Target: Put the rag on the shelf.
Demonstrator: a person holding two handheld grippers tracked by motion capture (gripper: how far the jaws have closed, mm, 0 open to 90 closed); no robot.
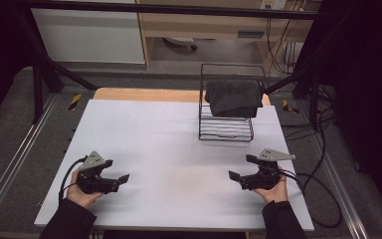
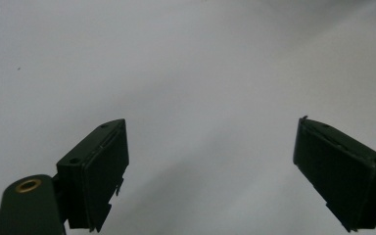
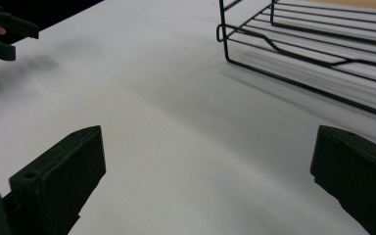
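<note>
Dark towel point(image 1: 235, 97) draped crosswise over wire rack point(image 1: 226, 128); both hand-held grippers point(image 1: 115, 171) point(image 1: 240, 167) wide apart, empty.

Dim room, table point(image 1: 179, 139) evenly lit, soft shadows, slight blur.

The person wore dark sleeves that reached the wrists, and each hand carried a black tool. The left gripper point(image 1: 118, 171) was a chunky black body topped by a grey three-cornered plate, with a black cable looping out from its side. The right gripper point(image 1: 240, 168) matched it — same grey plate, same black housing — and its cable trailed off in a long curve. In the left gripper view the jaws were flat, squared black blocks with small screw holes near their edges, and a brass-coloured ring sat in a rounded black part at the lower corner. The right gripper's jaws looked alike — matte black, blunt-ended, one hole visible.
</note>
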